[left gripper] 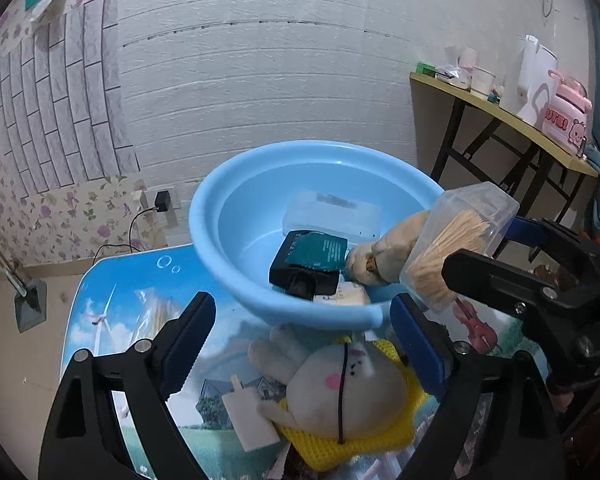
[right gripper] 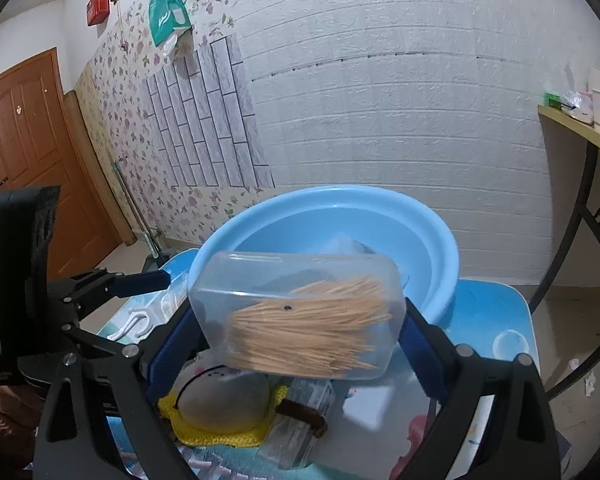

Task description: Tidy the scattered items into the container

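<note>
A light blue basin point(left gripper: 228, 216) point(right gripper: 440, 248) stands on a picture-printed table point(left gripper: 112, 292). It holds a dark pouch point(left gripper: 308, 264), a clear box point(left gripper: 332, 216) and a beige plush piece point(left gripper: 384, 248). My right gripper point(right gripper: 300, 344) is shut on a clear toothpick box point(right gripper: 300, 320) point(left gripper: 460, 236), held above the table at the basin's near rim. My left gripper point(left gripper: 304, 340) is open, its fingers on either side of a plush rabbit point(left gripper: 340, 392) point(right gripper: 224, 400) lying on a yellow knitted mat point(left gripper: 392, 428), with a white tag point(left gripper: 248, 416) beside it.
A clear wrapped pack with a brown band point(right gripper: 300, 424) lies on the table beside the rabbit. A white hook piece point(right gripper: 132, 320) lies at the table's left. A wooden side table point(left gripper: 500, 120) with cups and a pink box stands right. A door point(right gripper: 24, 128) is at left.
</note>
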The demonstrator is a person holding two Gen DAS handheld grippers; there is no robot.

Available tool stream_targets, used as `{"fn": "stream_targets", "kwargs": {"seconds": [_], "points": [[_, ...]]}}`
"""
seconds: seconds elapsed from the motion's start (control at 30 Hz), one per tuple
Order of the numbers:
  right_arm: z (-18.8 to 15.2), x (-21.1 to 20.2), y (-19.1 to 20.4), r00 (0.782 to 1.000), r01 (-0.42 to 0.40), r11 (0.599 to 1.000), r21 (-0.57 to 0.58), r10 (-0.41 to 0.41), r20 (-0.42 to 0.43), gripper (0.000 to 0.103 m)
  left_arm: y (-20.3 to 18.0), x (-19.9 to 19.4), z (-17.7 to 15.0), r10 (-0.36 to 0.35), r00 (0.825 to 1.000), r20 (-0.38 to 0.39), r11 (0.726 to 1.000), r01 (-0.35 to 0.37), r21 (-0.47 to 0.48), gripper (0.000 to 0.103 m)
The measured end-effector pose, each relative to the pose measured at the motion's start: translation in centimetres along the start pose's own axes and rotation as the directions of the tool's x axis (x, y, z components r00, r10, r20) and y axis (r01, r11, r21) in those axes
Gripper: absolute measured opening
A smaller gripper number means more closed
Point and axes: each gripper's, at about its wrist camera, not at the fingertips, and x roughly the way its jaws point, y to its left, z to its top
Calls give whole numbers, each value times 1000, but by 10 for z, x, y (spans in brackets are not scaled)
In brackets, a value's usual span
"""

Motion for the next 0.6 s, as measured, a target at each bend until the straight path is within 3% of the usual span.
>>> {"fn": "stream_targets", "kwargs": {"seconds": [0.4,0.6], "points": [[-10,4,3,998,54,998,-11,-54,14,97,11,-20,-17,4,1000,13,1000,-3,-17,89],[-9,24,-2,998,53,999,4,-53,-19,97,16,-21,-17,6,1000,16,1000,-6,-21,89]]}}
